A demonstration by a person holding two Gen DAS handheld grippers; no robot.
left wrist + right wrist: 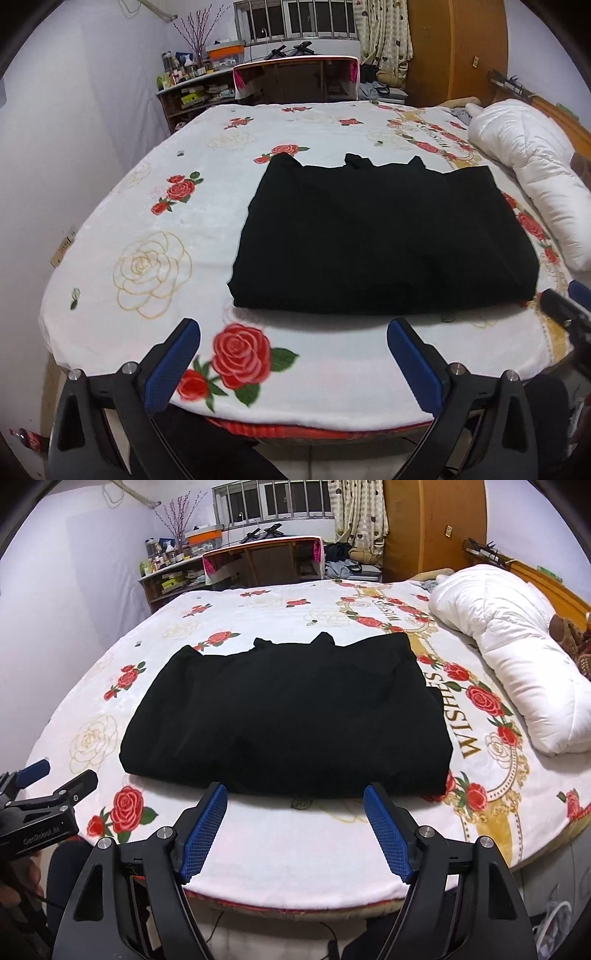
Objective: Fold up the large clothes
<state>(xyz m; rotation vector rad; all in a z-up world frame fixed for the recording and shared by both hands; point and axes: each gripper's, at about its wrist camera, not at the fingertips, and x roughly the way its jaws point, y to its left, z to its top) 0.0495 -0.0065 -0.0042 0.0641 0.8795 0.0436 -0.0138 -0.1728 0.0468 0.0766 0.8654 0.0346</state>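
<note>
A black garment [384, 240] lies folded into a thick rectangle on the rose-print bed cover [155, 206]; it also shows in the right wrist view [288, 716]. My left gripper [293, 328] is open and empty, above the bed's near edge, short of the garment's front left edge. My right gripper [295, 794] is open and empty, its blue pads [207, 827] just short of the garment's front edge. The left gripper also appears at the left of the right wrist view [55, 775], and the right gripper at the right edge of the left wrist view [569, 306].
A rolled white quilt [517, 653] lies along the bed's right side. A desk with cluttered shelves [199, 88] and a pink-edged chair [295, 81] stand beyond the far edge. A wooden wardrobe [454, 51] is at back right.
</note>
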